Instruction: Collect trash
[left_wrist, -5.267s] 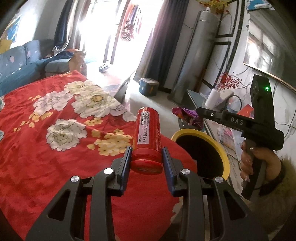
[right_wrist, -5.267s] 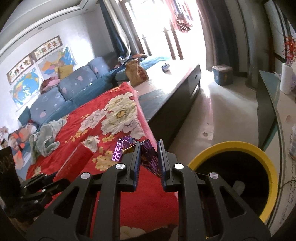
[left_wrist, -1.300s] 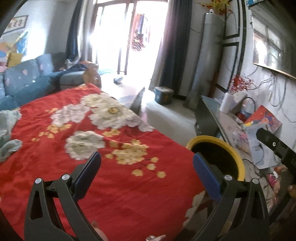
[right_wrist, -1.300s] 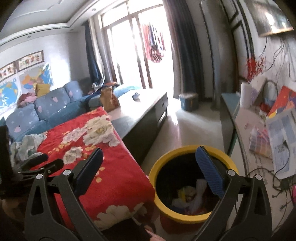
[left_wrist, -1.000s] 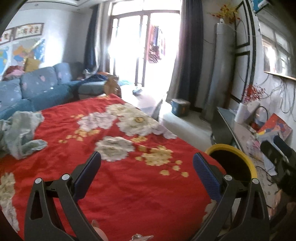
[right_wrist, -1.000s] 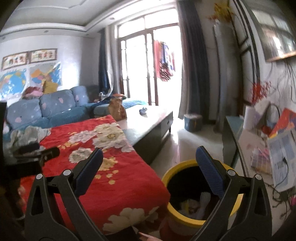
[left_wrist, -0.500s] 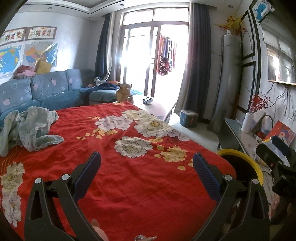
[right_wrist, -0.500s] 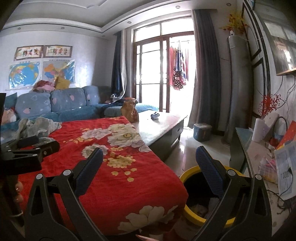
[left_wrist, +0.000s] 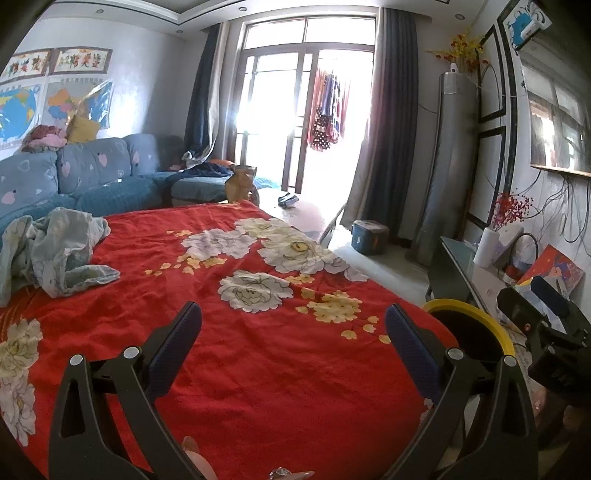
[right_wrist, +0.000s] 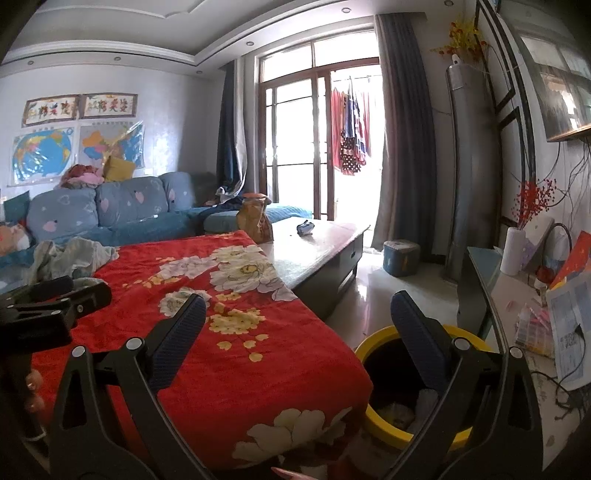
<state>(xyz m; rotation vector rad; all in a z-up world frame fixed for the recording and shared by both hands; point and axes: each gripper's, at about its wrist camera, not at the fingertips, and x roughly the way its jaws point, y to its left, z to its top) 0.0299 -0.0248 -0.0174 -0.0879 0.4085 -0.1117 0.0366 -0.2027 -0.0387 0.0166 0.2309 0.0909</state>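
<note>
A yellow-rimmed black trash bin (left_wrist: 476, 314) (right_wrist: 373, 341) stands on the floor at the right edge of the red floral cloth (left_wrist: 258, 350) (right_wrist: 236, 350). Some trash lies at its bottom (right_wrist: 397, 410). My left gripper (left_wrist: 293, 332) is open above the cloth, with nothing between its blue-padded fingers. My right gripper (right_wrist: 299, 321) is open too, held over the cloth's corner and the bin's left rim, empty. The right gripper's body (left_wrist: 546, 325) shows at the right of the left wrist view; the left gripper's body (right_wrist: 48, 302) shows at the left of the right wrist view.
A crumpled grey-blue garment (left_wrist: 51, 251) lies on the cloth's far left. Behind it is a blue sofa (left_wrist: 92, 177). A dark coffee table (right_wrist: 321, 251) holds a brown bag (right_wrist: 255, 218). A glass side table (right_wrist: 517, 314) with papers stands right of the bin.
Both grippers, earlier shut on a red can and a purple wrapper, are open and empty. They have risen and drawn back from the bin, widening the view of the room.
</note>
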